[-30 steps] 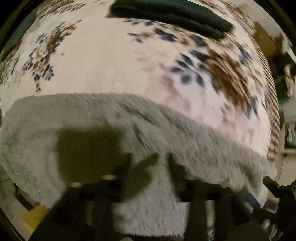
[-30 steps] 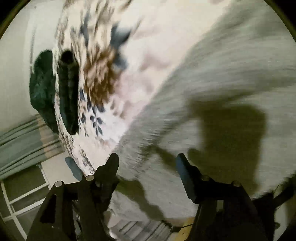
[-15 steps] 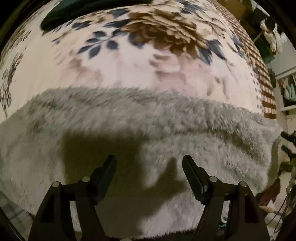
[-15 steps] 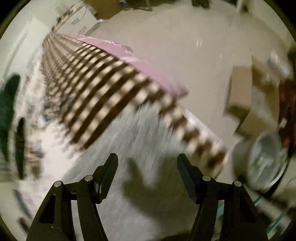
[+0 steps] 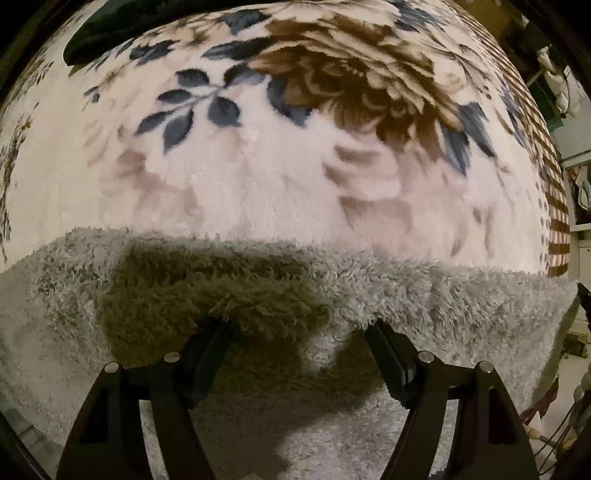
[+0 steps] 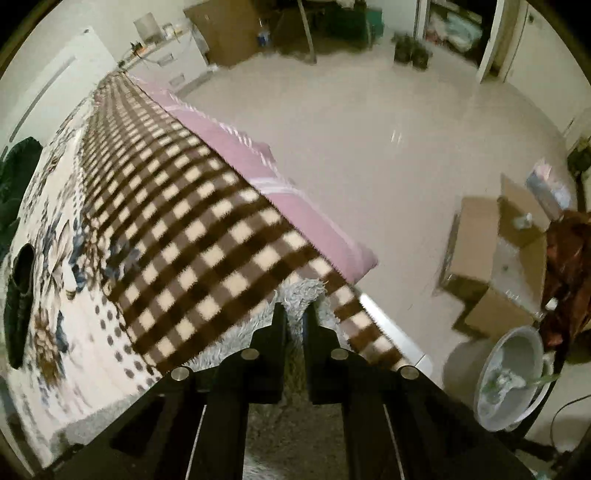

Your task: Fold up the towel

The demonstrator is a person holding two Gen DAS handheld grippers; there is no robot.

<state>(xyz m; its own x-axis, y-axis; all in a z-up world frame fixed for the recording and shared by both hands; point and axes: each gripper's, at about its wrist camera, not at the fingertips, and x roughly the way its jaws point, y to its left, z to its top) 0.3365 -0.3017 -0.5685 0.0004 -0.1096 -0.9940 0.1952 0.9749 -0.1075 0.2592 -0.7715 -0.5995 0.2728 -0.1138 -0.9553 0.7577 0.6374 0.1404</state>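
Note:
A fluffy grey towel (image 5: 443, 295) lies on a floral blanket (image 5: 258, 177) spread over a bed. My left gripper (image 5: 295, 326) points down at the towel's far edge. It is open, and the raised fold of the edge sits between its fingers and hides their tips. In the right wrist view the towel (image 6: 236, 336) reaches the bed's corner. There my right gripper (image 6: 294, 310) is shut on a tuft of the towel's corner, over the blanket's brown checked border (image 6: 184, 221).
A dark green cloth (image 5: 99, 33) lies at the blanket's far end. A pink sheet (image 6: 258, 173) shows along the bed's side. On the pale floor to the right stand cardboard boxes (image 6: 495, 258) and a grey basin (image 6: 513, 380).
My right gripper swung from over the towel to the bed's corner and shut on the towel's corner. My left gripper opened wider and sank to the towel's far edge.

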